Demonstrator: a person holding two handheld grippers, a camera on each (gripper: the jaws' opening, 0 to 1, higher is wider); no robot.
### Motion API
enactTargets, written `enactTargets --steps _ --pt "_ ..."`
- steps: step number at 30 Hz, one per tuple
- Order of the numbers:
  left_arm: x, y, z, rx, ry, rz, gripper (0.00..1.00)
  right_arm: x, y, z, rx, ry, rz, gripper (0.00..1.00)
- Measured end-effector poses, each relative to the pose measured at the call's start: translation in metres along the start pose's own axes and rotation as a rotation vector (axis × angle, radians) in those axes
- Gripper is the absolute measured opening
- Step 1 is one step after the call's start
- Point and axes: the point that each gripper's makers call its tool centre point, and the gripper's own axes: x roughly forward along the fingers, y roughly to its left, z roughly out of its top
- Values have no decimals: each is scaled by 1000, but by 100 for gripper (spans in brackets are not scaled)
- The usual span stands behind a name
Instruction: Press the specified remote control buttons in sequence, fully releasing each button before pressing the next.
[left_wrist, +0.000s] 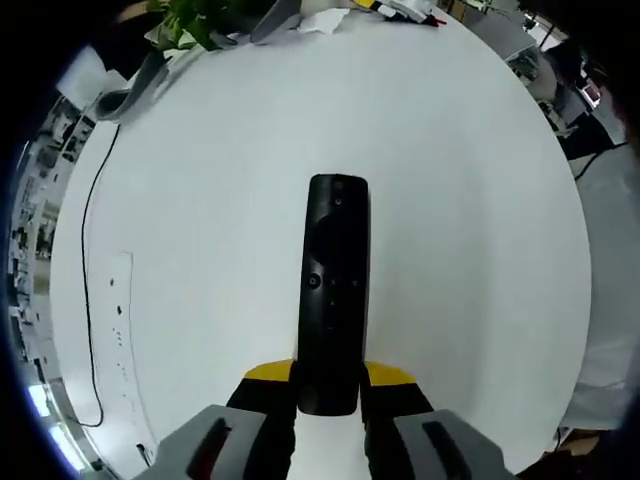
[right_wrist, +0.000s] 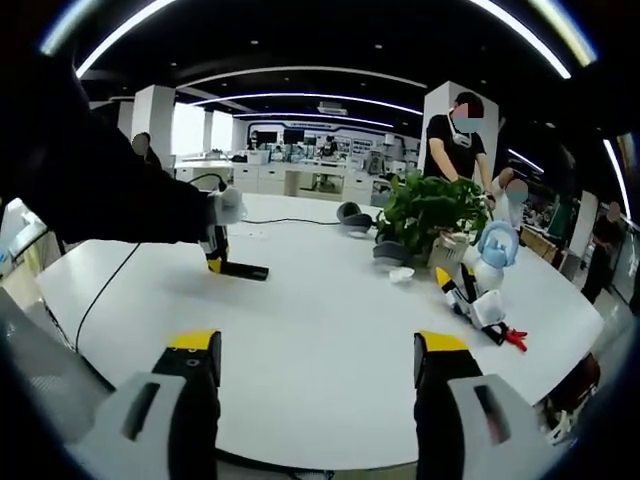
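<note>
In the left gripper view, the left gripper (left_wrist: 328, 395) has its two jaws closed on the near end of the remote control (left_wrist: 335, 290). The yellow-tipped jaws press against both long sides of the black remote, and the rest of it reaches forward, away from the camera, over the white table (left_wrist: 480, 200). The button face of the remote looks up to the camera, with a round pad and some small buttons visible in the middle part. Whether the far end touches the table top or hangs a little above it cannot be told.

In the right gripper view, the right gripper (right_wrist: 318, 365) holds nothing; its jaws stand wide apart above the near edge of the same table (right_wrist: 330, 340). Farther to the left in this view, the other gripper (right_wrist: 215, 250) is seen with the remote (right_wrist: 243, 270) sticking out of it, low over the table, and a dark sleeve (right_wrist: 100, 200) behind it.

A black cable (left_wrist: 90, 250) runs over the table near its edge. A green potted plant (right_wrist: 425, 215) stands on the far right part of the table, and a small white and blue toy robot (right_wrist: 490, 255) is just beside it. Behind the plant a person in a dark shirt (right_wrist: 455, 140) stands.
</note>
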Motion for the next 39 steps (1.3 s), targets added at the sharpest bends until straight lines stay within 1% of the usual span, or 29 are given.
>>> enactTargets --steps 5,7,8,11,12,14,15,16,18,20,21,22,23,25,26,27,28,29,32,33,35,36,37,38,39 --pt "2 2 -1 11 -28 8 25 0 0 0 1 3 -1 82" --pt "1 3 -1 -5 -44 14 26 0 0 0 -2 3 0 82" --pt "1 4 -1 -6 -49 22 27 1 0 -1 -4 5 1 82" --pt "-1 11 -1 -9 -82 84 35 1 1 -1 -3 8 3 81" --pt "-2 11 -2 -16 -88 92 37 1 1 -1 -2 7 3 81" --pt "-3 13 -3 -60 -105 122 40 0 1 1 1 -3 6 82" --pt "-3 14 -4 -103 -118 132 40 0 1 1 1 -2 6 82" --pt "-3 14 -5 -127 -130 135 41 0 1 0 0 -1 7 82" --pt "-7 17 -7 -182 -166 182 44 1 2 0 -1 1 8 83" --pt "-9 11 -10 -258 -190 178 45 1 1 0 -1 2 7 83" --pt "-10 9 -12 -308 -214 181 46 1 1 0 1 3 7 83" --pt "-11 10 -13 -330 -230 197 47 1 1 0 2 2 8 83" --pt "-12 13 -17 -363 -241 221 51 1 1 0 1 1 8 83" --pt "-13 15 -26 -472 -234 233 62 1 2 1 0 -2 9 84" --pt "-12 17 -32 -558 -238 241 68 0 1 1 0 -5 8 83" --pt "-10 11 -33 -593 -252 224 73 0 1 1 0 -5 6 83" --pt "-9 6 -32 -617 -286 217 73 0 1 1 1 -6 4 83" --pt "-10 3 -34 -644 -303 237 74 0 0 2 2 -9 3 83" --pt "-8 -12 -37 -673 -333 227 85 -1 1 4 5 -22 5 83" --pt "-7 -20 -36 -717 -353 204 86 -1 1 4 5 -25 5 83" --pt "-9 -26 -35 -763 -413 201 91 -2 0 5 5 -26 3 83" --pt "-9 -31 -34 -799 -436 188 97 -1 0 5 6 -27 3 84" --pt "-13 -41 -31 -828 -467 153 100 -1 0 5 11 -29 3 84" --pt "-15 -41 -32 -831 -482 159 100 -1 0 5 13 -29 5 85" --pt "-20 -44 -29 -853 -533 162 100 -2 0 4 12 -27 6 85"
